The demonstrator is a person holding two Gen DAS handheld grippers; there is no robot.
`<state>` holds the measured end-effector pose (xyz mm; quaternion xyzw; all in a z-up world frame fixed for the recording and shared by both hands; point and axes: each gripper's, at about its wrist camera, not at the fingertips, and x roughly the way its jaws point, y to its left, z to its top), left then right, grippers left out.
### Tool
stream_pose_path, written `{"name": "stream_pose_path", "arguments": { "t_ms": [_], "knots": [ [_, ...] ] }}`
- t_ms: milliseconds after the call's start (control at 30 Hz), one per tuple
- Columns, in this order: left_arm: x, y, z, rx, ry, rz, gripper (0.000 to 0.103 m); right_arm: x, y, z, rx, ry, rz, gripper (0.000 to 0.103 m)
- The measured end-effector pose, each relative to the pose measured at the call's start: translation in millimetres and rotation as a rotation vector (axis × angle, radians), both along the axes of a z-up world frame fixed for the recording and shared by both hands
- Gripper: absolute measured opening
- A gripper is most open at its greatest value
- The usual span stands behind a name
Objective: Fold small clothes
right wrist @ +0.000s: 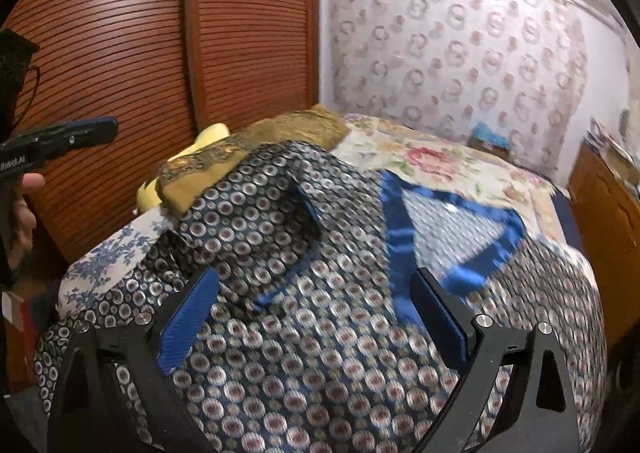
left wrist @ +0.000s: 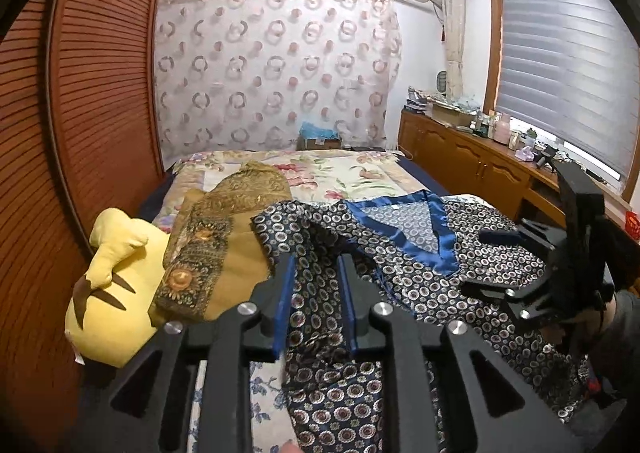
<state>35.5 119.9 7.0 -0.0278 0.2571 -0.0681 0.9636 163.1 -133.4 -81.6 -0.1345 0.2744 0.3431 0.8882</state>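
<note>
A dark blue garment (left wrist: pixel 440 277) with small round motifs and a shiny blue V-neck trim (left wrist: pixel 424 229) lies spread on the bed; it fills the right wrist view (right wrist: pixel 320 333). My left gripper (left wrist: pixel 316 273) is shut on a bunched fold of this garment between its blue pads. My right gripper (right wrist: pixel 316 293) is open and empty, hovering over the garment's front near the blue neckline (right wrist: pixel 396 237). It also shows at the right of the left wrist view (left wrist: pixel 496 261).
A folded golden patterned garment (left wrist: pixel 216 237) rests on a yellow plush toy (left wrist: pixel 116 293) at the bed's left. The floral bedspread (left wrist: pixel 320 173) lies beyond. A wooden wardrobe (right wrist: pixel 160 53) stands at left, a cluttered wooden cabinet (left wrist: pixel 480 157) at right.
</note>
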Motion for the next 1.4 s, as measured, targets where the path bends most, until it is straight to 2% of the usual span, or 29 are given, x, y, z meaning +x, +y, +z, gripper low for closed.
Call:
{"name": "stream_pose_path", "arguments": {
  "t_ms": [233, 400, 533, 600, 633, 733, 900, 1133, 1400],
  "knots": [
    [4.0, 1.1, -15.5, 0.004, 0.027, 0.009, 0.022, 49.8, 48.3, -18.4, -0.069, 0.065, 0.069, 0.084],
    [5.6, -0.1, -26.4, 0.005, 0.047, 0.011, 0.022, 93.4, 76.2, -39.4, -0.13, 0.109, 0.055, 0.076],
    [8.5, -1.9, -34.0, 0.005, 0.063, 0.007, 0.023, 127.5, 89.7, -52.8, -0.185, 0.121, -0.002, 0.076],
    [11.0, -2.7, -37.2, 0.006, 0.069, 0.003, 0.023, 144.0, 85.0, -53.9, -0.203, 0.104, -0.068, 0.076],
    [12.2, -3.8, -39.0, 0.007, 0.073, 0.001, 0.023, 154.3, 79.6, -53.6, -0.201, 0.106, -0.116, 0.076],
    [14.7, -7.5, -43.9, 0.01, 0.083, -0.008, 0.023, 166.3, 63.1, -50.4, -0.169, 0.125, -0.169, 0.076],
    [21.2, -15.0, -49.5, 0.017, 0.098, -0.023, 0.023, 154.0, 34.5, -38.8, -0.111, 0.134, -0.151, 0.076],
    [25.9, -35.2, -52.6, 0.031, 0.109, -0.046, 0.023, 99.9, -26.9, -7.6, -0.029, 0.094, -0.116, 0.076],
    [40.2, -65.2, -61.4, 0.038, 0.134, -0.096, 0.024, 51.8, -118.4, 3.7, -0.001, 0.059, -0.211, 0.076]
  ]
}}
